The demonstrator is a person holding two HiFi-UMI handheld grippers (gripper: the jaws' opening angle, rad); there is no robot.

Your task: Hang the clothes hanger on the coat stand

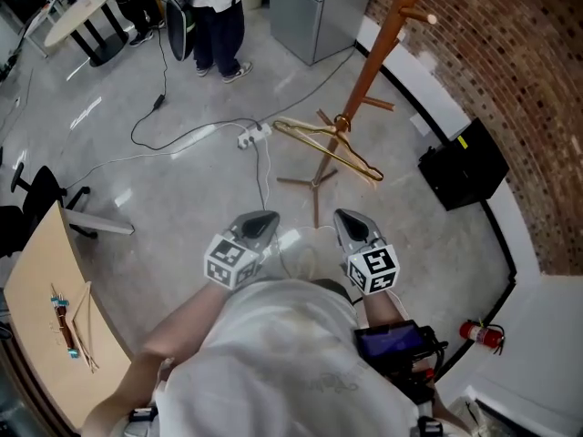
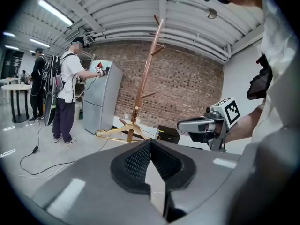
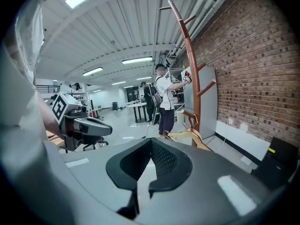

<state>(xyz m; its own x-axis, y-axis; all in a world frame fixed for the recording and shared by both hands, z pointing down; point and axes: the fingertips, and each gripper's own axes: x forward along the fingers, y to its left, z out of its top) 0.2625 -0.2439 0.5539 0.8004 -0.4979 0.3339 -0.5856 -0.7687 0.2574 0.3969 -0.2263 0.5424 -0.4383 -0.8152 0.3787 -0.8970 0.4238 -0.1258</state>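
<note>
The wooden coat stand point(image 1: 383, 44) rises by the brick wall, with its legs spread on the floor. A light wooden clothes hanger point(image 1: 330, 149) sits low against the pole, near the base. Both grippers are held side by side in front of the person, well short of the stand. My left gripper point(image 1: 265, 219) is shut and holds nothing. My right gripper point(image 1: 347, 217) is shut and empty too. In the left gripper view the stand point(image 2: 146, 69) and hanger point(image 2: 114, 132) lie ahead beyond the shut jaws point(image 2: 151, 142). The right gripper view shows the stand point(image 3: 190, 64) and hanger point(image 3: 199, 137) past its shut jaws point(image 3: 151, 142).
A black box point(image 1: 463, 164) sits by the wall to the right of the stand. A fire extinguisher point(image 1: 483, 335) lies at lower right. A power strip point(image 1: 253, 135) with cables is left of the hanger. A person point(image 1: 219, 16) stands by a grey cabinet point(image 1: 314, 7). A wooden table point(image 1: 41, 271) is at left.
</note>
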